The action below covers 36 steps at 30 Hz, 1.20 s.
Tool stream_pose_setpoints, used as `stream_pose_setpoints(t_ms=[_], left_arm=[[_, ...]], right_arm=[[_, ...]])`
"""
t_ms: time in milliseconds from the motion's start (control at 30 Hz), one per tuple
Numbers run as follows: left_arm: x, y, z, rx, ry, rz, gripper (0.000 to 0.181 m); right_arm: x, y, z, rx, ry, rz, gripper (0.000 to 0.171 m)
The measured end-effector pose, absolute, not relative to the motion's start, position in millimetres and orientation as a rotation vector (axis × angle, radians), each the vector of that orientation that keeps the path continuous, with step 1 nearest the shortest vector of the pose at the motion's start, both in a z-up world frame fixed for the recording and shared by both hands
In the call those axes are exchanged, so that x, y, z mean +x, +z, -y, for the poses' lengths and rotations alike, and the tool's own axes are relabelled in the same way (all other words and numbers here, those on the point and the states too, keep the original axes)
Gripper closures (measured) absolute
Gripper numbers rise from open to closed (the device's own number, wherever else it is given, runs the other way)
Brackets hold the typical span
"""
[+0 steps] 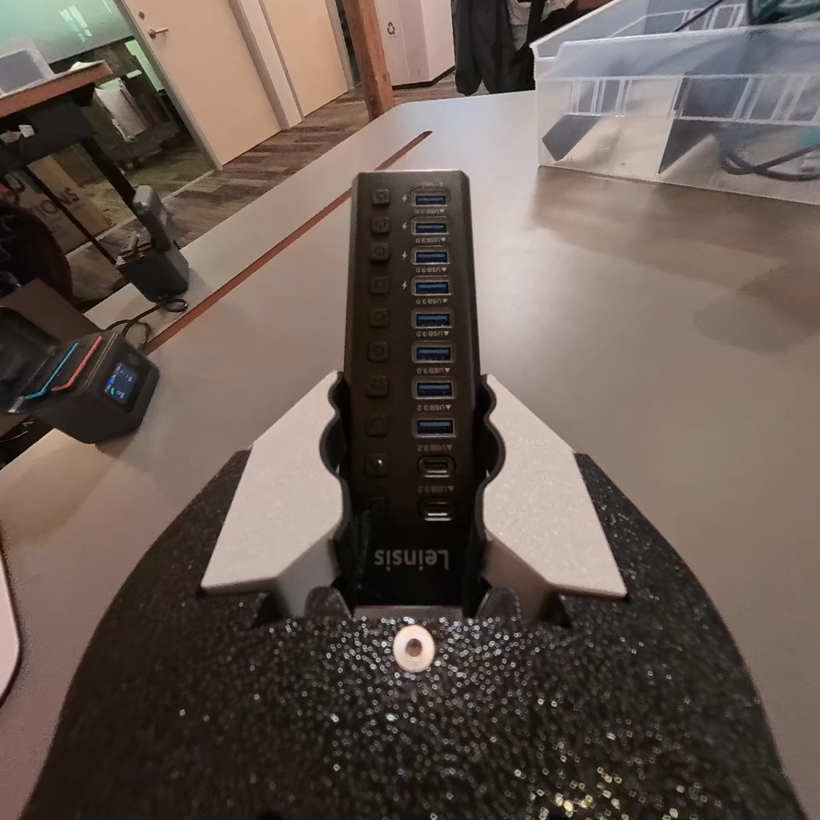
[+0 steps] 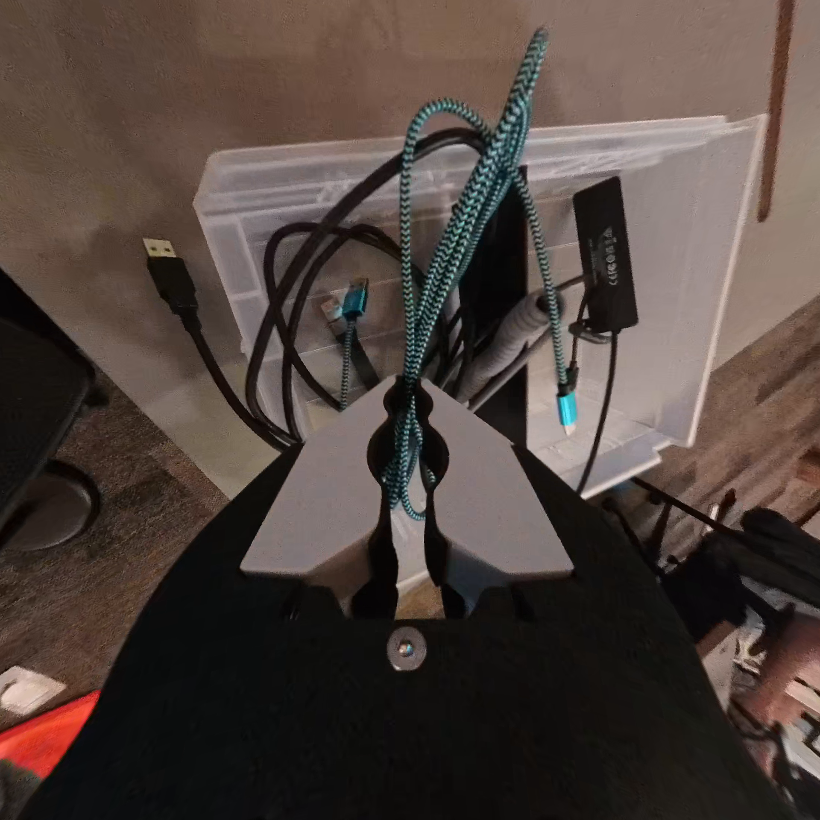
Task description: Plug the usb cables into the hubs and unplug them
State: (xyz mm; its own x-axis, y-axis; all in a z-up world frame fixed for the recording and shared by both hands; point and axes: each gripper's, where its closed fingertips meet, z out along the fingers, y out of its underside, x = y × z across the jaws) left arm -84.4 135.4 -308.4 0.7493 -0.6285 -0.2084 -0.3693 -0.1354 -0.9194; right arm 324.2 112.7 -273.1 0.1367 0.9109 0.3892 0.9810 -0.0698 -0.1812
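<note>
In the left wrist view my left gripper [image 1: 410,390] is shut on a long black USB hub [image 1: 410,284] with a column of blue ports and round buttons; the hub points forward above the grey table [image 1: 621,355]. In the right wrist view my right gripper [image 2: 406,390] is shut on a bundle of teal-and-black braided cable [image 2: 448,239], held above a clear plastic bin [image 2: 692,248]. One teal plug [image 2: 567,410] hangs at the right, another teal plug [image 2: 355,301] lies in the bin. A smaller black hub [image 2: 605,257] lies in the bin.
Black cables [image 2: 288,310] coil in the bin, and one black USB-A plug [image 2: 166,270] lies on the table beside it. The clear bin [image 1: 687,102] stands at the far right. A black device with a small screen [image 1: 97,390] sits at the table's left edge. Tip to tip, the grippers are about 40 centimetres apart. My left tips are about 35 centimetres from the black USB-A plug [image 2: 166,270], my right tips only 15 centimetres.
</note>
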Motion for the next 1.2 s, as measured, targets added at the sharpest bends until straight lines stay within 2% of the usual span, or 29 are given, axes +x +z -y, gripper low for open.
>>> stream_pose_setpoints(t_ms=[33,333,467,600,700,833,933,1033,1200], left_arm=[[-82.3,-309.4,-134.6,-1.751,-0.273,-0.799,0.123],[-61.7,-314.5,-125.1,-1.728,-0.236,-0.921,0.123],[-53.5,-319.1,-121.3,-1.727,-0.239,-0.963,0.123],[-48.0,-323.3,-118.6,-1.723,-0.228,-1.005,0.123],[-43.7,-324.8,-116.3,-1.71,-0.226,-1.036,0.123],[-38.7,-325.8,-113.6,-1.685,-0.194,-1.082,0.123],[-32.3,-324.0,-108.7,-1.647,-0.178,-1.127,0.123],[-24.3,-319.0,-100.9,-1.566,-0.124,-1.196,0.122],[-9.2,-310.3,-86.0,-1.397,0.021,-1.302,0.122]], right_arm=[[321.9,-278.5,-113.4,-2.05,-0.231,1.83,0.169],[312.5,-330.1,-107.2,-2.295,0.056,1.758,0.167],[305.9,-340.1,-99.4,-2.383,0.127,1.726,0.161],[301.8,-310.4,-106.8,-2.263,-0.019,1.694,0.121],[293.4,-255.3,-118.9,-2.111,-0.148,1.531,0.077],[252.3,-176.0,-122.2,-1.735,-0.266,1.391,0.041],[186.1,-166.8,-105.4,-1.484,-0.252,1.479,0.025],[124.5,-209.6,-92.4,-1.365,-0.322,1.694,0.012],[54.2,-284.5,-92.1,-1.156,-0.519,1.959,0.012]])
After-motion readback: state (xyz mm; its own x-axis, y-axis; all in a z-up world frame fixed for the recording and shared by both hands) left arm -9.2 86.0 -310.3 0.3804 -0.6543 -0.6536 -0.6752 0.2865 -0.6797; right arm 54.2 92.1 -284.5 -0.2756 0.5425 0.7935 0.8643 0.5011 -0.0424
